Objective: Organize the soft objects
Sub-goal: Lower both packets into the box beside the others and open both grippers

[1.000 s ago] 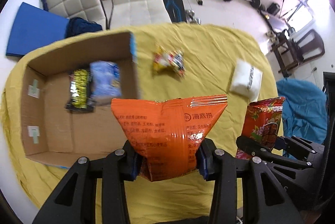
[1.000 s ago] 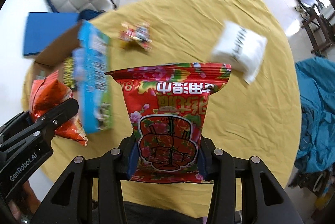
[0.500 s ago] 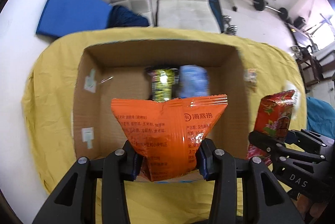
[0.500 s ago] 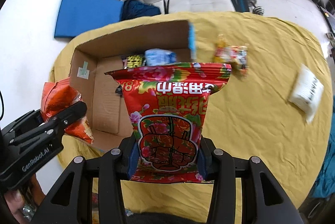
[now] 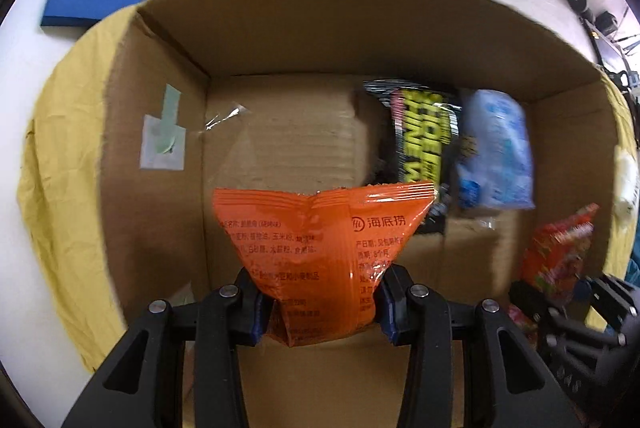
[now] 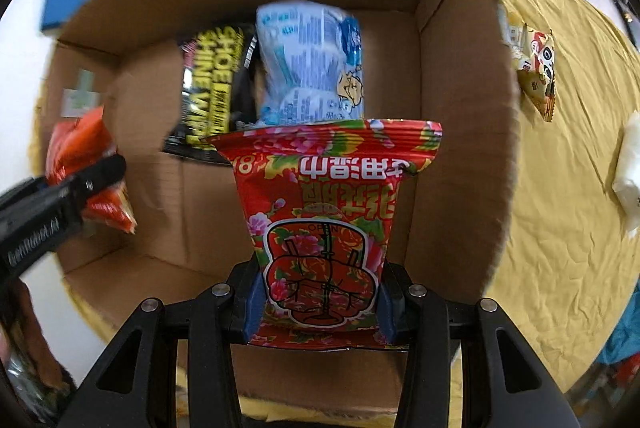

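**Two snack bags held over the carton**

A yellow-draped desk carries my open cardboard box, which holds a black-and-yellow packet and a pale blue packet side by side on its floor. My left gripper clamps an orange snack bag above the box interior; my right gripper grips a red floral bag there too. A small panda-print packet lies on the desk outside the box wall.

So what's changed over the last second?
Both hand-held grippers, left and right, moved from the yellow tablecloth to above the open cardboard box. Unchanged: each grips its packet, orange and red floral.
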Tool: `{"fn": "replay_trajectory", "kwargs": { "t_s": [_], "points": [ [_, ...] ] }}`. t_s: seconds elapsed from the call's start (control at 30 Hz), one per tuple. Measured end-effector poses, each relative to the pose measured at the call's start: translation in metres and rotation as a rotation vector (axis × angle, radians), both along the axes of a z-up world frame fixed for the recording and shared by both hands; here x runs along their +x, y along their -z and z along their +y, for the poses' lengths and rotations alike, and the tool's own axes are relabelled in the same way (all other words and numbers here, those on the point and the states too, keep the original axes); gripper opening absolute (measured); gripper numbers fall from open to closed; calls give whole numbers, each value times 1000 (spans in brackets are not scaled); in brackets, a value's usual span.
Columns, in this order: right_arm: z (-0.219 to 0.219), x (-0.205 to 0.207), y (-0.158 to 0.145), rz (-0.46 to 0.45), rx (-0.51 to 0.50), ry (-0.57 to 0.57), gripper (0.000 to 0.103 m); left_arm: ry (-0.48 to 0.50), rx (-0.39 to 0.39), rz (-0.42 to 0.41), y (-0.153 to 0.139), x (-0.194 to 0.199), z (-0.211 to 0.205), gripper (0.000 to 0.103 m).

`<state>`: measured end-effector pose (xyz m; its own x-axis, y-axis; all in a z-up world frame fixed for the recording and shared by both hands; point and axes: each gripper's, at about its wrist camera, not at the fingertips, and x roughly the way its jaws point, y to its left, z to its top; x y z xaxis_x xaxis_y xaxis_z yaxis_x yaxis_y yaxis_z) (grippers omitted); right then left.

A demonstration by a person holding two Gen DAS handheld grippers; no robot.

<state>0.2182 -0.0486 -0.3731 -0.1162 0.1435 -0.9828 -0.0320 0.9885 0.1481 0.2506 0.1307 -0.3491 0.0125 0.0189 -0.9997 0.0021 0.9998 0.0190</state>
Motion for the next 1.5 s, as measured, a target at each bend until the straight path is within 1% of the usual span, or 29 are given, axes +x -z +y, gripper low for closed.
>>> {"fn": "replay_trajectory", "kwargs": {
  "t_s": [0.03,0.07,0.17,0.33,0.57,0.7,0.8,0.87,0.93,1.0,1.03,1.07,1.1,1.13,1.17,1.2,1.23,1.27,1.3,1.33,1.4,1.47,1.5],
  "points": [
    [4,0,1,-9,-23,-12,47,-9,-1,4,6,4,2,39],
    [8,1,1,-13,-16,-20,47,-17,-4,9,10,8,4,39],
    [16,1,9,19,-13,-24,47,-35,-15,23,22,20,9,39],
    [23,-1,31,66,-24,-23,47,-24,3,26,34,34,11,39],
    [24,4,56,106,-52,-23,47,-12,6,32,45,38,11,40],
    [25,5,60,102,-67,-17,48,-8,1,35,51,41,12,42],
    [28,10,58,103,-72,-10,49,-12,-1,31,48,38,14,42],
    [28,11,57,107,-71,-10,52,-2,11,28,47,35,13,42],
    [30,14,54,104,-81,-10,53,12,17,25,47,39,15,42],
    [39,21,50,95,-84,-8,61,8,22,24,43,43,18,43],
    [39,22,47,88,-85,-3,67,-1,20,27,42,42,19,44],
    [42,21,44,82,-84,0,69,-9,14,28,36,39,17,45],
    [44,23,37,71,-84,2,69,-14,13,25,32,37,18,48],
    [45,23,34,65,-86,2,70,-15,20,20,28,35,18,55],
    [47,24,29,60,-89,3,73,-15,24,15,24,35,18,58],
    [47,24,24,55,-88,6,74,-15,27,5,19,32,18,64],
    [47,24,19,47,-84,11,77,-16,29,-6,13,30,18,72],
    [45,27,10,42,-78,14,77,-16,24,-13,9,28,18,72],
    [44,26,5,38,-74,16,77,-19,15,-13,5,24,19,75],
    [44,27,0,32,-72,20,77,-27,14,-15,0,21,19,85],
    [44,27,-10,23,-61,23,82,-31,14,-38,-10,15,18,96],
    [42,25,-20,13,-49,30,95,-32,17,-61,-19,6,17,96],
    [42,25,-26,3,-41,33,98,-33,18,-75,-27,0,16,97]
  ]
}}
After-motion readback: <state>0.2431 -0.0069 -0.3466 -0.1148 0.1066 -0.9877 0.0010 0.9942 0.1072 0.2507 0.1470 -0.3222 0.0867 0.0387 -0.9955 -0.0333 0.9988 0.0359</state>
